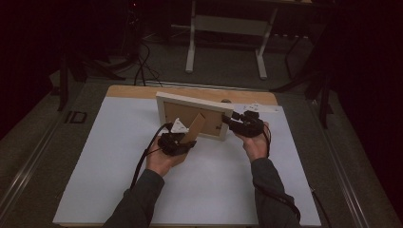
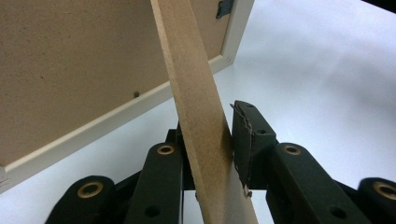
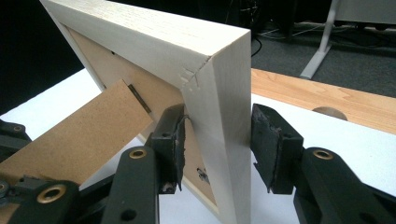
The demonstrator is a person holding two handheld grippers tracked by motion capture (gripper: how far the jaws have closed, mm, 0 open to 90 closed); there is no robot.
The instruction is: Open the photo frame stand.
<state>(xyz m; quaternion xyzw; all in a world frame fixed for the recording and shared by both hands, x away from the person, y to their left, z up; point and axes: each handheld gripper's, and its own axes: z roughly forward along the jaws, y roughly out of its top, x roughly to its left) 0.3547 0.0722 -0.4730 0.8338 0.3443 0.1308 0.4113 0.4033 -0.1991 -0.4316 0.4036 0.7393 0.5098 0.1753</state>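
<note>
I see the picture frame [image 1: 192, 102] standing upright just above the centre of the high view, on the white sheet that covers the counter [image 1: 119, 156], its brown back turned toward me. Its fold-out stand [image 1: 195, 127] leans down and out from the back toward the lower left.

My left tongs [image 1: 183, 141] sit left of centre in the high view, closed on that stand. In the left gripper view the stand [image 2: 201, 116] runs as a tan strip from the top middle down to the bottom, pinched between the two black jaws, with the frame's back [image 2: 70, 60] filling the upper left.

My right tongs [image 1: 234, 121] are at the frame's right edge, right of centre in the high view. In the right gripper view the pale wooden side of the frame [image 3: 219, 121] stands between the jaws; the left pad touches it, the right pad sits just beside it with a thin gap, so I cannot tell whether the grip is firm. The stand [image 3: 74, 135] shows at the lower left there.
</note>
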